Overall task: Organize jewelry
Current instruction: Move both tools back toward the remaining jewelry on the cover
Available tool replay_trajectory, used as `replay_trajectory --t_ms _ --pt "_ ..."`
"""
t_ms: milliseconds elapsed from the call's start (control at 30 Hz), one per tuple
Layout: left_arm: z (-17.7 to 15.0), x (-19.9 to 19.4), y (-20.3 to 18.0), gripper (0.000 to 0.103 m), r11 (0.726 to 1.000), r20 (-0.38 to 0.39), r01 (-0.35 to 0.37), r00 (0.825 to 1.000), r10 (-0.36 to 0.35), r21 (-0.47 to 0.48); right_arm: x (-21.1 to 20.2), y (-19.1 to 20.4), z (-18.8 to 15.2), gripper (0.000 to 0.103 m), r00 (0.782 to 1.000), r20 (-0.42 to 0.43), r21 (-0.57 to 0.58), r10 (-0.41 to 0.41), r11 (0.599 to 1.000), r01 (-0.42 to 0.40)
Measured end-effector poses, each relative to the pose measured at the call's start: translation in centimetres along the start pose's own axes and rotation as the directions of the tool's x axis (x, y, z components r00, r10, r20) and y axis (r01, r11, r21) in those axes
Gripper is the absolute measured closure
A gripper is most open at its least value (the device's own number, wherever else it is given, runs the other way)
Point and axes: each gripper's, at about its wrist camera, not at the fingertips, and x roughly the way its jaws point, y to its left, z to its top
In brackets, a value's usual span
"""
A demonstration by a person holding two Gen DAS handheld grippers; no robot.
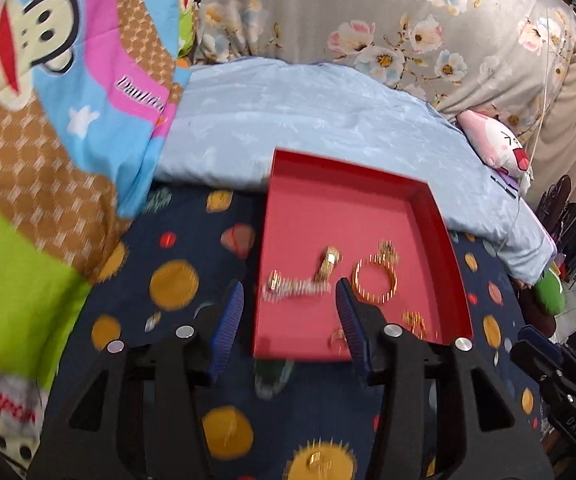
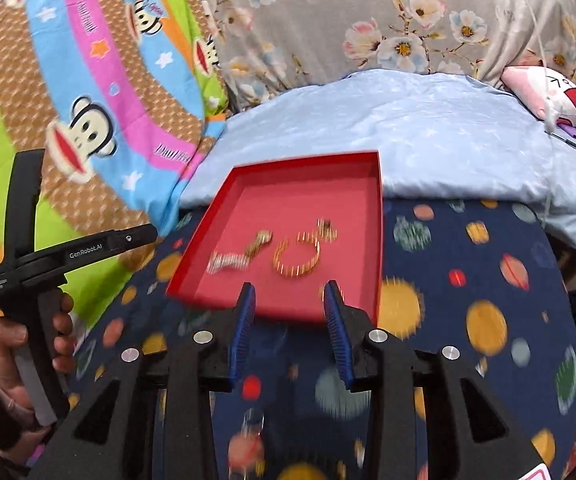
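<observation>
A shallow red tray (image 1: 327, 208) (image 2: 307, 200) lies on a navy bedspread printed with planets. Inside it are a gold bangle (image 1: 373, 282) (image 2: 296, 259), a silver chain (image 1: 295, 291) (image 2: 227, 262), a chunky gold piece (image 1: 327, 266) (image 2: 259, 243) and small gold rings (image 1: 413, 322), all blurred. My left gripper (image 1: 288, 286) hovers open over the tray's near left part, its blue pads apart with nothing pressed between them. My right gripper (image 2: 289, 288) stands open at the tray's near edge and holds nothing. A hand (image 2: 8, 344) holds the left gripper's handle at the left of the right wrist view.
The navy bedspread (image 1: 192, 280) surrounds the tray. A light blue blanket (image 1: 307, 120) lies just behind it, a cartoon monkey quilt (image 1: 48, 120) to the left, and a floral cushion (image 1: 367, 20) at the back. A pink plush toy (image 1: 499, 144) sits far right.
</observation>
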Motion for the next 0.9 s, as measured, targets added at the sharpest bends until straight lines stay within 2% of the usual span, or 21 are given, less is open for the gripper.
replay_trajectory --t_ms 133,267,533,667,900 --pt "-4.4 -1.9 0.1 0.057 1.000 -0.033 -0.024 0.999 0.024 0.008 -2.2 0.8 -3.6 0.068 0.999 -0.041 -0.024 -0.025 0.999 0.024" --pt "-8.7 -2.8 -0.3 0.057 0.997 -0.071 -0.056 0.996 0.060 0.057 -3.6 0.4 -7.4 0.068 0.995 -0.098 0.007 -0.035 0.999 0.036" --pt "-14.6 -3.6 0.3 0.057 0.999 -0.170 -0.033 0.985 0.034 0.005 -4.4 -1.4 -12.8 0.068 0.981 -0.181 0.101 -0.067 0.991 0.086" --pt "-15.8 -3.6 -0.2 0.057 0.999 -0.184 -0.036 0.982 0.036 0.007 -4.2 -1.6 -13.8 0.068 0.977 -0.200 0.107 -0.077 0.989 0.100" --pt "-14.9 -1.9 -1.1 0.057 1.000 -0.196 -0.006 0.981 0.001 -0.025 -3.9 -1.6 -14.2 0.068 0.976 -0.205 0.115 -0.078 0.988 0.104"
